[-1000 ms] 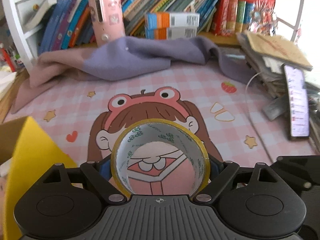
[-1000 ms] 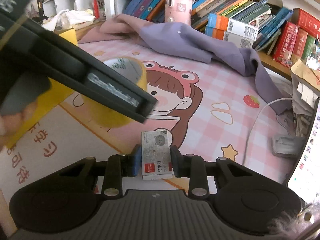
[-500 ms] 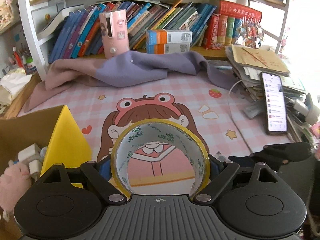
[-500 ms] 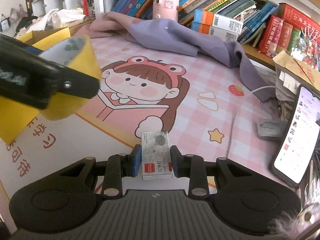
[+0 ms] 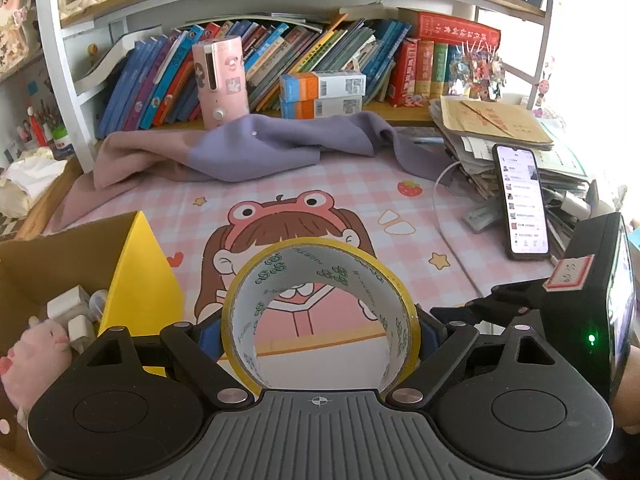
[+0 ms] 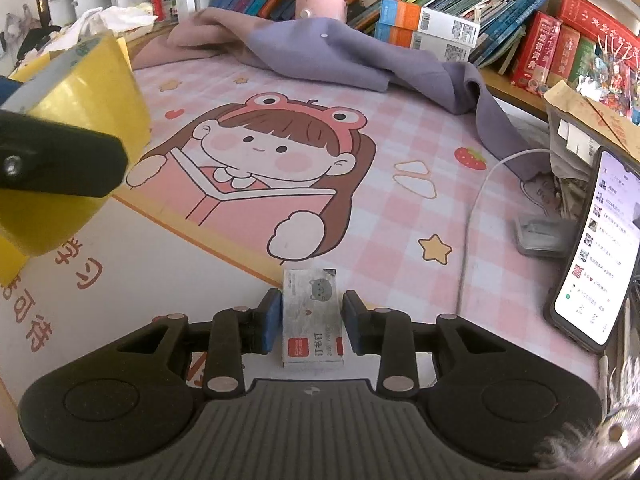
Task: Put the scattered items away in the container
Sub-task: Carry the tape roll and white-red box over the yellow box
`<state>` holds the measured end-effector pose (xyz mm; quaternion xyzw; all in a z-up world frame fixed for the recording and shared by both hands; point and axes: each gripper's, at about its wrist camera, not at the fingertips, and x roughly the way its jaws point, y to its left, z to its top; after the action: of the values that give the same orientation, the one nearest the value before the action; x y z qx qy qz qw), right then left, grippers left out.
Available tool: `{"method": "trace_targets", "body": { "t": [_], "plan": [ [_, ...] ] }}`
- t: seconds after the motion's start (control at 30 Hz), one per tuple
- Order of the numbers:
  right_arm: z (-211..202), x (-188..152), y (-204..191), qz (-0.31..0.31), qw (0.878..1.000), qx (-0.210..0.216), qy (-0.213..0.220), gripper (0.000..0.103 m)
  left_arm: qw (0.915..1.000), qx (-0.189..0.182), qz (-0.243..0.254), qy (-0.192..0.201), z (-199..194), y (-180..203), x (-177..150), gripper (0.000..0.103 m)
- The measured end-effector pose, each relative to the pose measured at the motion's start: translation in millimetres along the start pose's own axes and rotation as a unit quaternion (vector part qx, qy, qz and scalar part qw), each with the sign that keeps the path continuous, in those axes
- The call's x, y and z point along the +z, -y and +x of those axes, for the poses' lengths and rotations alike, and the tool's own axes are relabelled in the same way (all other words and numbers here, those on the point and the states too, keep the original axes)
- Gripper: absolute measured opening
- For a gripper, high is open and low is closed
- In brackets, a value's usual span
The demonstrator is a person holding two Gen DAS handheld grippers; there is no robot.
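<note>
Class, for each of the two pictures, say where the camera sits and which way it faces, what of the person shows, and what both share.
Left wrist: sits on the left gripper, faces the bookshelf; jaws hold a tape roll; box at left; a wrist at the right edge.
Right wrist: sits on the right gripper, looks down at the desk mat; jaws grip a staple box; no hand shows.
Shared: mat, tape roll, phone.

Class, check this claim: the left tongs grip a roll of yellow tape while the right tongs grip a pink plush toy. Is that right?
Not quite. The left tongs do grip the roll of yellow tape, but the right tongs grip a small staple box, as the right wrist view shows. The pink plush toy lies in the cardboard box, seen in the left wrist view.
</note>
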<state>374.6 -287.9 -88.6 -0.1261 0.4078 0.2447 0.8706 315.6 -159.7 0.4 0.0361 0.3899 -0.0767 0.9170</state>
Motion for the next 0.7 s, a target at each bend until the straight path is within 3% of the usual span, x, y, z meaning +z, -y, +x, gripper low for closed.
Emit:
{"method": "trace_targets", "body": {
  "t": [0.13, 0.43, 0.7],
  "plan": [
    [-6, -3, 1, 0.019, 1.0, -0.001, -0.002, 0.028, 0.9998, -0.004, -0.019, 0.006, -7, -4, -4, 0.089],
    [-55, 4, -8, 0.018, 0.999, -0.004, 0.041, 0.028, 0.9986, -0.029, -0.024, 0.036, -31, -6, -14, 0.089],
    [-113, 1, -32, 0.014, 0.996, -0.035, 0.078, 0.028, 0.9934, -0.087, -0.03, 0.068, -67, -21, -23, 0.089]
  ]
}}
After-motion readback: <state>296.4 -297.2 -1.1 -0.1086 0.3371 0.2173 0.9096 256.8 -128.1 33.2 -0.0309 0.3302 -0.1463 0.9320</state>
